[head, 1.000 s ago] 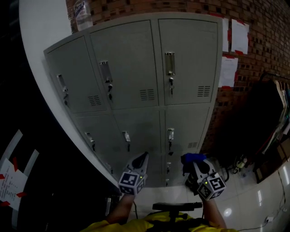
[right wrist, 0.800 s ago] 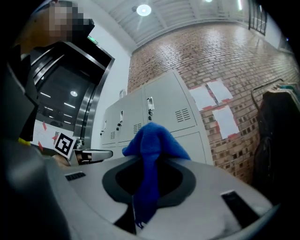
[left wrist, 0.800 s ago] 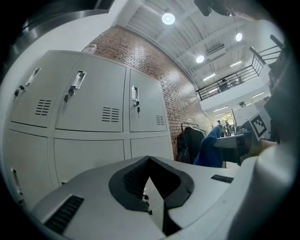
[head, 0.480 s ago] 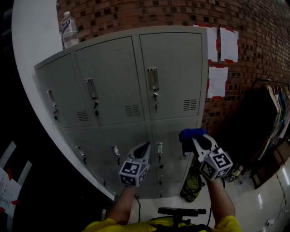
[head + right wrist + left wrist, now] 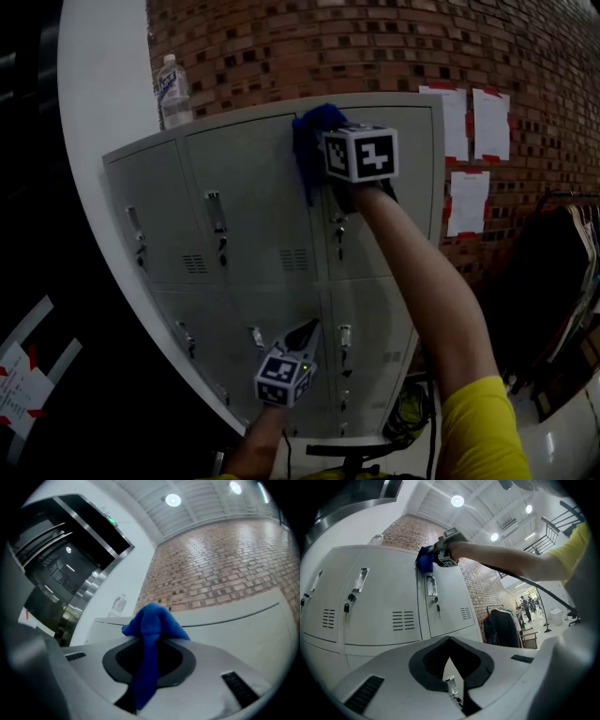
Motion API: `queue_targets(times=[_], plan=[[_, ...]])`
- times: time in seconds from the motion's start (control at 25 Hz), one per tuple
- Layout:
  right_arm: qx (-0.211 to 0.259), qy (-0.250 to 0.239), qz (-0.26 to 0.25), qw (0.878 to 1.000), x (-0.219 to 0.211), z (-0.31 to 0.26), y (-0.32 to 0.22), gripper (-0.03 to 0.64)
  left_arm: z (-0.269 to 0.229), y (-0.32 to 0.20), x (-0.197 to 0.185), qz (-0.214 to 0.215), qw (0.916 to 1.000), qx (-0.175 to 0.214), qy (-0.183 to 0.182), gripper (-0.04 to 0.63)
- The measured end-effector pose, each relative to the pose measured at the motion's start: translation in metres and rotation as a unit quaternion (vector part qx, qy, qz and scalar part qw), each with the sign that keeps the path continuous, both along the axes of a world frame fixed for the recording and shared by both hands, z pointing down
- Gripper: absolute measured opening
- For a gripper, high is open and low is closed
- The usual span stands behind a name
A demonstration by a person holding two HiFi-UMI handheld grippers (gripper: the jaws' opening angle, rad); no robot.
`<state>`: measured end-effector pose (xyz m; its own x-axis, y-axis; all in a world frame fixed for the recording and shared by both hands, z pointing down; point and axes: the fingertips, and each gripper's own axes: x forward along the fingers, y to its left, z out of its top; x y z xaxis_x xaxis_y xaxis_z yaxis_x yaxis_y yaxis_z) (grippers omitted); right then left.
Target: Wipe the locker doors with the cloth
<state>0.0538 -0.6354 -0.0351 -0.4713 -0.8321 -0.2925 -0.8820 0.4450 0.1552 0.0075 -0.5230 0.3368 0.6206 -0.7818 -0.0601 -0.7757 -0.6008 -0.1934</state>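
A clear plastic water bottle (image 5: 170, 89) stands on the left of the grey metal locker bank (image 5: 253, 206). The left gripper (image 5: 303, 333) stays low before the lower row as half a second ago, its jaws together with nothing between them. The right gripper (image 5: 151, 644), which was down beside it then, is now raised on an outstretched arm to the upper row's top edge. It is clamped on the blue cloth (image 5: 309, 141), which bunches at that edge and hangs with its long axis vertical, tail pointing down along the seam between the middle and right upper doors.
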Motion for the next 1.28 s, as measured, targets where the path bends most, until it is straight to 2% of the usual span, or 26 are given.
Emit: queue_targets(times=[0.12, 0.24, 0.32, 0.4, 0.52, 0.64, 0.68, 0.8, 0.88, 0.96, 1.04, 1.12, 1.2, 1.28], plan=[[-0.02, 0.005, 0.031, 0.999, 0.002, -0.003, -0.025, 0.064, 0.014, 0.001, -0.011, -0.006, 0.9999, -0.013, 0.001, 0.005], [-0.008, 0.006, 0.032, 0.999, 0.004, -0.002, -0.027, 0.064, 0.02, -0.002, -0.015, -0.005, 0.9998, -0.017, 0.0, 0.005], [0.002, -0.002, 0.054, 0.999, 0.025, -0.005, -0.025, 0.063, 0.022, -0.003, -0.008, 0.006, 0.9998, -0.019, 0.0, 0.005], [0.017, -0.012, 0.089, 0.996, 0.067, -0.011, -0.02, 0.064, 0.027, -0.001, 0.003, 0.026, 0.9994, -0.023, 0.001, 0.005], [0.031, -0.051, 0.153, 0.986, 0.168, -0.017, -0.006, 0.064, 0.038, 0.002, 0.013, 0.05, 0.9982, -0.034, -0.005, 0.005], [0.008, -0.093, 0.214, 0.972, 0.264, -0.014, 0.006, 0.064, 0.045, 0.0, 0.016, 0.055, 0.9976, -0.041, -0.01, 0.005], [0.001, -0.1, 0.215, 0.972, 0.276, -0.013, 0.007, 0.064, 0.045, -0.001, 0.016, 0.055, 0.9976, -0.042, -0.01, 0.005], [-0.003, -0.099, 0.234, 0.967, 0.279, -0.011, 0.005, 0.064, 0.043, -0.002, 0.019, 0.056, 0.9977, -0.038, -0.009, 0.005], [0.006, -0.11, 0.229, 0.967, 0.266, -0.011, 0.005, 0.063, 0.042, 0.001, 0.02, 0.056, 0.9978, -0.033, -0.01, 0.005], [0.012, -0.105, 0.165, 0.981, 0.216, -0.008, 0.007, 0.063, 0.043, 0.006, 0.016, 0.051, 0.9979, -0.037, -0.012, 0.005], [0.013, -0.065, 0.084, 0.994, 0.128, 0.003, 0.011, 0.064, 0.045, 0.005, 0.009, 0.044, 0.9981, -0.041, -0.012, 0.005], [0.014, -0.022, 0.018, 0.999, 0.031, 0.018, 0.014, 0.064, 0.041, 0.005, 0.006, 0.039, 0.9985, -0.036, -0.012, 0.005], [-0.021, -0.005, -0.002, 1.0, -0.027, 0.044, -0.006, 0.064, 0.035, 0.009, 0.004, 0.036, 0.9989, -0.027, -0.012, 0.005], [-0.049, -0.004, 0.015, 0.999, -0.038, 0.064, -0.027, 0.063, 0.034, 0.016, 0.004, 0.035, 0.9991, -0.024, -0.011, 0.005]])
